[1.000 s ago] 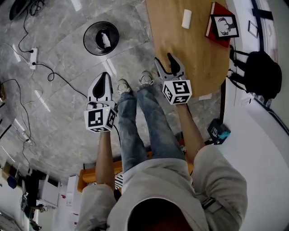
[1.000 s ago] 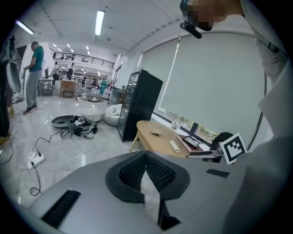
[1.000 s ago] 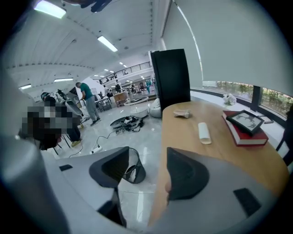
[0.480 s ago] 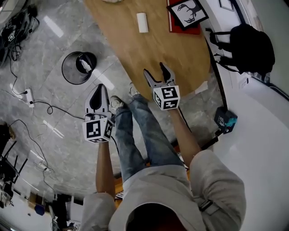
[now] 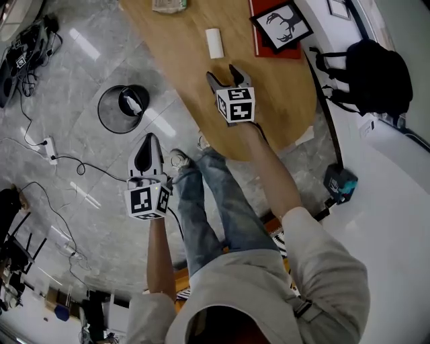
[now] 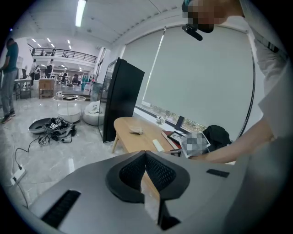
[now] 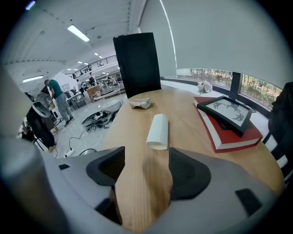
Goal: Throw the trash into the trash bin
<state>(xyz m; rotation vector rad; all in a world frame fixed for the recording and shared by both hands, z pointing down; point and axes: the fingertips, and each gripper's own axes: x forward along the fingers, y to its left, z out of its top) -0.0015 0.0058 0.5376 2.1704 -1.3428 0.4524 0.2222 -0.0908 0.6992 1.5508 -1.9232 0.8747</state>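
Observation:
A white paper roll (image 5: 214, 43) lies on the wooden table (image 5: 282, 87), and a crumpled brown scrap (image 5: 169, 5) sits at the table's far end. My right gripper (image 5: 224, 74) hovers over the table just short of the roll, jaws wide open and empty. In the right gripper view the roll (image 7: 158, 131) lies straight ahead of my open right gripper (image 7: 145, 169), with the scrap (image 7: 141, 103) beyond it. The round black trash bin (image 5: 109, 114) stands on the floor to the left with white trash (image 5: 134, 104) in it. My left gripper (image 5: 148, 153) hangs shut and empty over the floor near the bin.
A red book (image 5: 272, 47) with a framed deer picture (image 5: 282, 21) lies on the table to the right of the roll. A black backpack (image 5: 376, 67) leans at the far right. Cables and a power strip (image 5: 47, 144) trail over the marble floor on the left.
My right gripper opened wider and moved forward over the table toward the white roll. The left gripper drifted slightly and stayed shut.

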